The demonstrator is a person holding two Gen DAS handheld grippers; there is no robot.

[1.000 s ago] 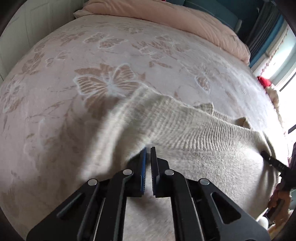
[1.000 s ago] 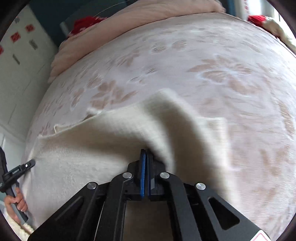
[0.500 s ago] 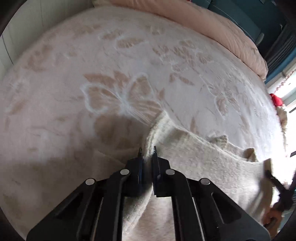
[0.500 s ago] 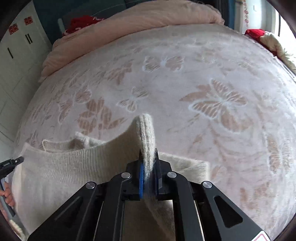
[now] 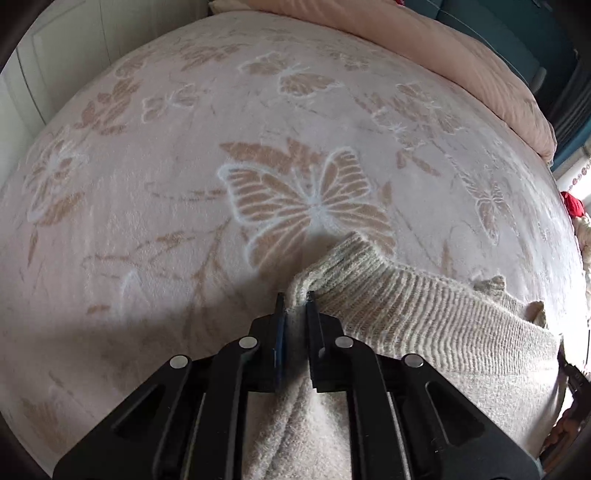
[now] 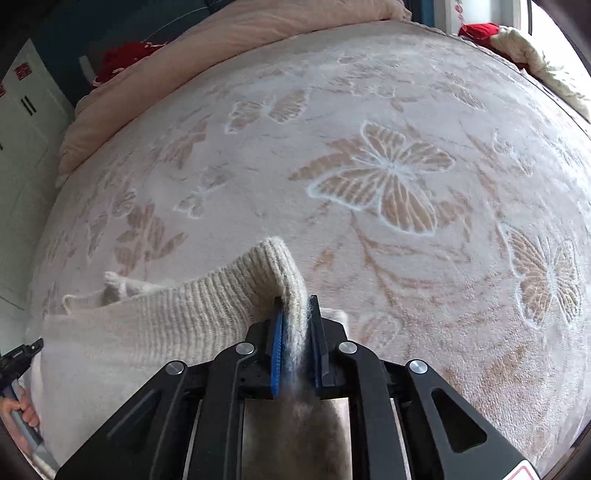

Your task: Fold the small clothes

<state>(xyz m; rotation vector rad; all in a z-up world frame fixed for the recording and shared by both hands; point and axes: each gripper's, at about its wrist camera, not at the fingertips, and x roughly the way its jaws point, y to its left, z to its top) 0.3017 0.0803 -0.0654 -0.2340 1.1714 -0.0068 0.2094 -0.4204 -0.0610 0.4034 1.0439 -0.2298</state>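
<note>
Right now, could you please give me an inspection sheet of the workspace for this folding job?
Surface: bed blanket, pale pink with butterfly pattern.
Job's things: cream knit sweater, ribbed edge lifted at both corners, body lying on the blanket.
Clutter: red item and a cream knit at the far edge.
Grippers: left tongs and right tongs each have sweater fabric between the pads; both are opening.
Cables: nothing seen.
Surroundings: pink duvet at the head, white cabinet, window light.
</note>
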